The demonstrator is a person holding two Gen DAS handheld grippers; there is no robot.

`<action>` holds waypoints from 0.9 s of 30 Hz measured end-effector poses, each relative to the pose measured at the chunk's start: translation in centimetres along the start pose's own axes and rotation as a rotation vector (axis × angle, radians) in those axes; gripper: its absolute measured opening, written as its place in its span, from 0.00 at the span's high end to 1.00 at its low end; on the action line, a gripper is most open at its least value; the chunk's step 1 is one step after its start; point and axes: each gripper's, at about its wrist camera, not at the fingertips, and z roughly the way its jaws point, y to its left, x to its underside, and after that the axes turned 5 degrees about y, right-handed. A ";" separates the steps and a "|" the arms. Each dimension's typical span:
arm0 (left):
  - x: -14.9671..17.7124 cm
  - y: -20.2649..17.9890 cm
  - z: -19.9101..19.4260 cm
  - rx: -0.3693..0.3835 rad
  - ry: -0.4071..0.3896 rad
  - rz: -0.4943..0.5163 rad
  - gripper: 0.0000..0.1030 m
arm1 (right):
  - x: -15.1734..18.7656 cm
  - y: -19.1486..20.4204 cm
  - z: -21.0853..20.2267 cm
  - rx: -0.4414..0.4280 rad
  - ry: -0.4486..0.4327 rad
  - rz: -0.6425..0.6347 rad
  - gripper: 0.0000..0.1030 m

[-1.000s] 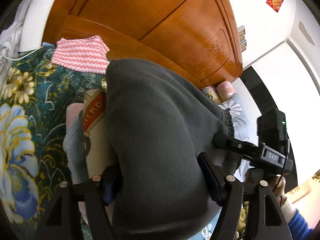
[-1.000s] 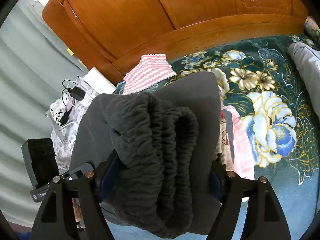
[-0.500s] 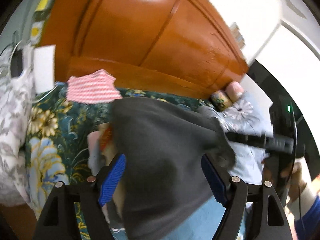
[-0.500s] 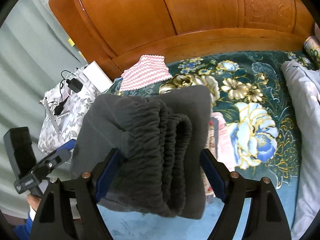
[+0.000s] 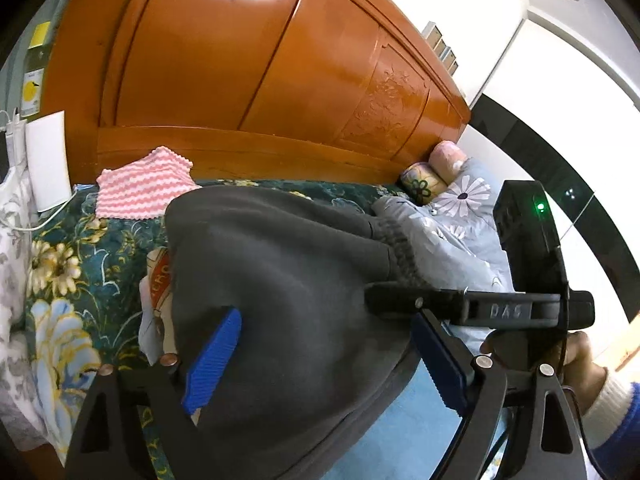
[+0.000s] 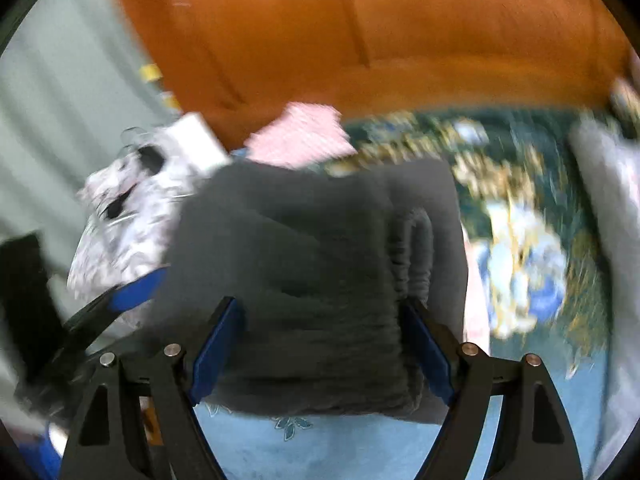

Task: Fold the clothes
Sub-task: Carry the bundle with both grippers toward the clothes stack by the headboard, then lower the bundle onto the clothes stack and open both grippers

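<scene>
We see the folded grey garment (image 5: 288,292) on the floral bedspread (image 5: 60,264) — left gripper (image 5: 324,360) has just been widening, pads clear of the cloth between them. Right gripper (image 6: 320,344) released too; its view is blurred, though only it shows the elastic waistband (image 6: 412,248) end-on.

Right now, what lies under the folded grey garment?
Under the grey garment, a cream cloth with red lettering and pink fabric stick out; the rest is covered.
</scene>
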 end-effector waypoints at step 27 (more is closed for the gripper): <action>7.5 -6.3 -1.7 -0.215 0.048 -0.052 0.00 | 10.1 0.7 -6.5 0.246 -0.099 -0.151 0.00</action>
